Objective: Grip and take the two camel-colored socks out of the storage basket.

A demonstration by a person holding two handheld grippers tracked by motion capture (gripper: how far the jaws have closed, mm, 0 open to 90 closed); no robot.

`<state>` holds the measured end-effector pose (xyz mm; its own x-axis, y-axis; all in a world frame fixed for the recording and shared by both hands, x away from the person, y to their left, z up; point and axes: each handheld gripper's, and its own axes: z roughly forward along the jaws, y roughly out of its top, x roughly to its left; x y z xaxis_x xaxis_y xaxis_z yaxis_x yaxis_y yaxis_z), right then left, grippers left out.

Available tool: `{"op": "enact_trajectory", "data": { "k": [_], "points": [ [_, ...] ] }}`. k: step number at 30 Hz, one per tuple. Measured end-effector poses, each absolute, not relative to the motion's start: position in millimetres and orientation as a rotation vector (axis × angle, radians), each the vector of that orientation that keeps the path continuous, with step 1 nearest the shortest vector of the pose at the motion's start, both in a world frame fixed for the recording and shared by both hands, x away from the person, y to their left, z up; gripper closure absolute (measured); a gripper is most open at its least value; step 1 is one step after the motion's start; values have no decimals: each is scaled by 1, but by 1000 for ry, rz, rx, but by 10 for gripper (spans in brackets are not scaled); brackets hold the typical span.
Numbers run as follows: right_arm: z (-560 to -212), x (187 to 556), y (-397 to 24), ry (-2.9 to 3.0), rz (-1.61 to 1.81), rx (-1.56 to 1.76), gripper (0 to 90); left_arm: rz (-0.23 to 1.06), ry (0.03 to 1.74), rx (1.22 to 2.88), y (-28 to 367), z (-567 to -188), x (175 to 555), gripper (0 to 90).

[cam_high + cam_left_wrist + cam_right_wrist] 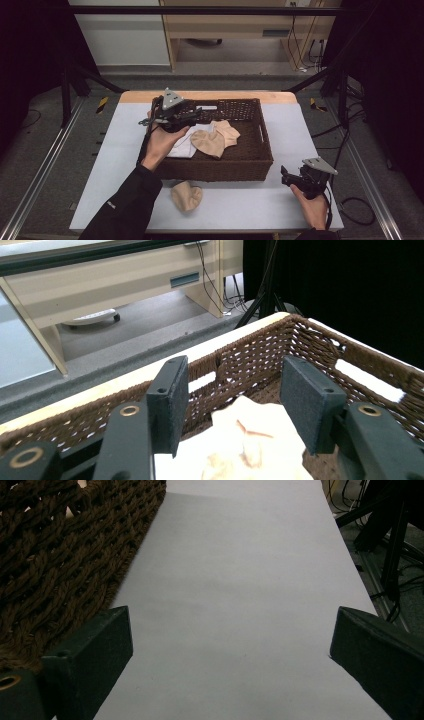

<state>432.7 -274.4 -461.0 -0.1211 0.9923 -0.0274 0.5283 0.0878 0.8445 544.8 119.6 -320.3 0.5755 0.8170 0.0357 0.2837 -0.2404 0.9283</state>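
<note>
A brown woven basket (260,150) stands in the middle of the table. Inside it lie beige socks (216,139) and a white cloth (181,148). One more beige sock (186,195) lies on the mat in front of the basket. My left gripper (195,113) hovers over the basket's far left part, open, with nothing between its pads (170,400); pale fabric (250,440) lies below them, inside the basket's woven wall (310,340). My right gripper (285,176) rests low at the basket's right front corner. It stands open (230,650) over bare mat, beside the basket wall (60,555).
A pale grey mat (295,125) covers the table, with a wooden edge (210,95) at the back. Metal frame rails run along both sides. Cables (360,205) lie on the floor at the right. A wooden desk (225,30) stands beyond the table.
</note>
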Motion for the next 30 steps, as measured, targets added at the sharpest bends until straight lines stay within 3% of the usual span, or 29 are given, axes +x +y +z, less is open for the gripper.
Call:
{"op": "enact_trajectory", "data": {
  "k": [22, 30],
  "points": [
    [-461, 433, -275, 1723, 929, 1512, 41, 590, 1003, 1988, 101, -387, 601, 540],
    [-461, 433, -274, 1728, 930, 1518, 43, 540, 1012, 2080, 104, -410, 605, 515]
  ]
}}
